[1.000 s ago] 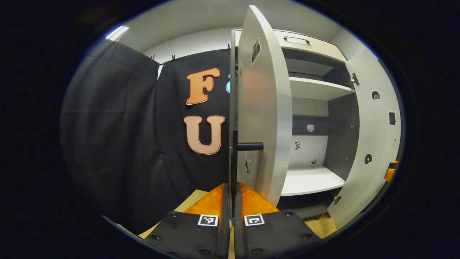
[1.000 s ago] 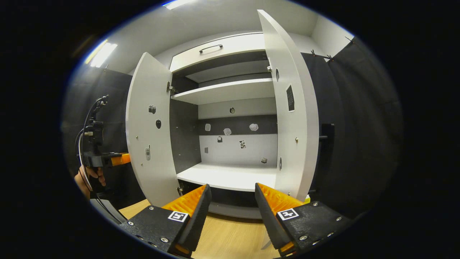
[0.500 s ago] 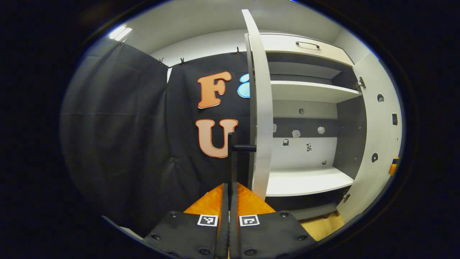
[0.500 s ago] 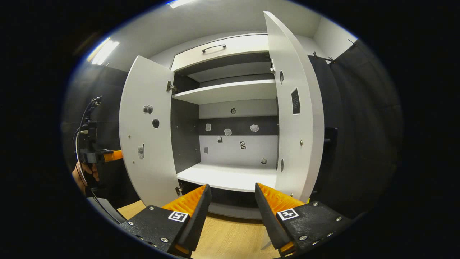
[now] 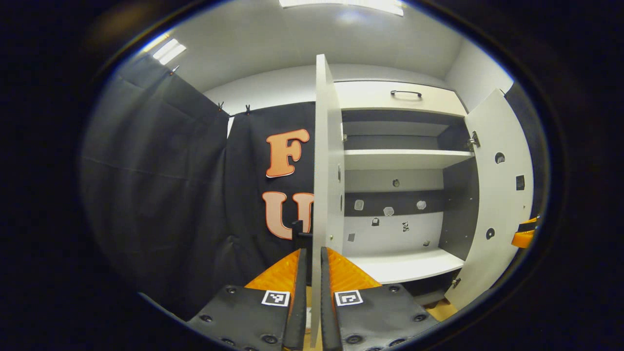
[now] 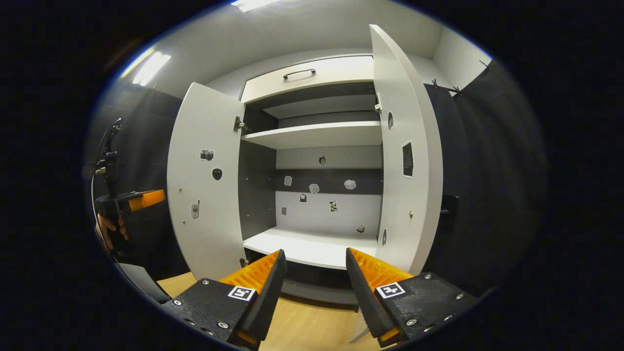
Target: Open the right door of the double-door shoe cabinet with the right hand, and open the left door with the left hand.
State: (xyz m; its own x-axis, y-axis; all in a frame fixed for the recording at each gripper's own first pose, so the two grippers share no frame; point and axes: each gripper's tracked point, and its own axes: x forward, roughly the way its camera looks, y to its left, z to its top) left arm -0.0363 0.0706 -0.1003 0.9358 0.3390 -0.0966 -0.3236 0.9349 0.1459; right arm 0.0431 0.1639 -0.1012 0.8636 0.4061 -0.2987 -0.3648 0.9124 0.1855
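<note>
Both doors look wide open imo: left gripper (image 5: 310, 292) nearly closed (jaws straddling left door (image 5: 323, 170) edge), right gripper (image 6: 312, 273) open w/ nothing held.

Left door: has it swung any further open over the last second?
Yes. In the right gripper view, the left door hangs further outward from the fixed shelf, and the left gripper beside it is further left too.

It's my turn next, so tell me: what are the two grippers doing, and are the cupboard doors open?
Right hand-held gripper: open, empty, facing the cabinet.
Left hand-held gripper: fingers almost together at the left door edge; can't tell if it grips anything.
Done: left door and right door both stand wide open.
Left to do: probably just draw both grippers back.
</note>
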